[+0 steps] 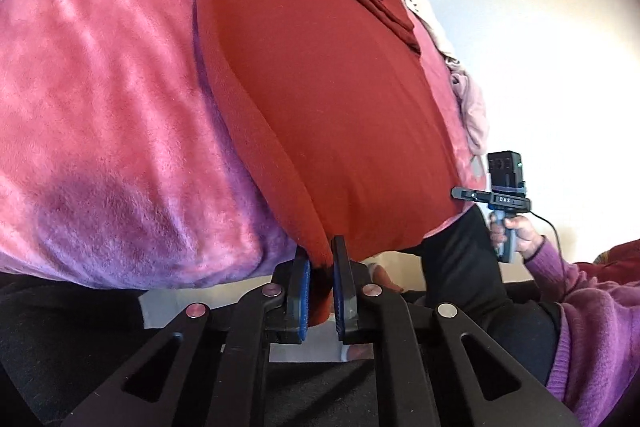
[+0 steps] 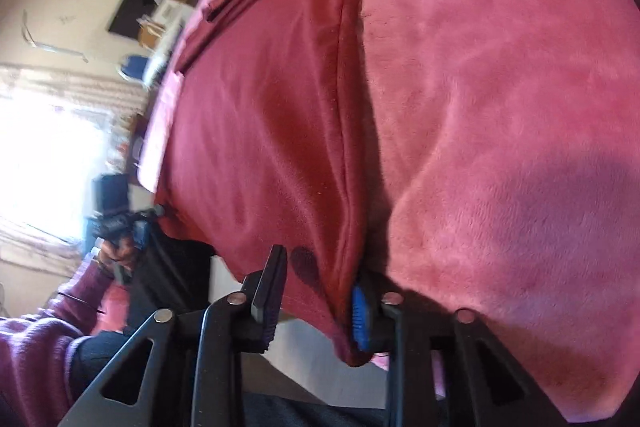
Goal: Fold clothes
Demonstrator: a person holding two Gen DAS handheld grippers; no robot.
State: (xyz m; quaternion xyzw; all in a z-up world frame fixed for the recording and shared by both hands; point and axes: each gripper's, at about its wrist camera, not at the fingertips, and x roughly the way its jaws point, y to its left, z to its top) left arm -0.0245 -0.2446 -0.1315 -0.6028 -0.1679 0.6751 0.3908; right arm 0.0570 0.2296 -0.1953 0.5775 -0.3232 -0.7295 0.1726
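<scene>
Now my left gripper (image 1: 321, 269) clenches the red garment's (image 1: 320, 99) near corner at lower centre; my right gripper (image 2: 316, 291) gapes around its hem, cloth spread up-frame across the pink blanket (image 2: 500, 107).

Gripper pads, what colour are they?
Blue pads, clearest in the left wrist view.

A matt, finely napped red cloth garment (image 1: 320, 99) lies on a plush, faintly sheened pink fleece blanket (image 1: 100, 99), gripped at 6 o'clock by ribbed blue rubbery pads (image 1: 305, 297) on the matt black plastic left gripper (image 1: 320, 301).
</scene>
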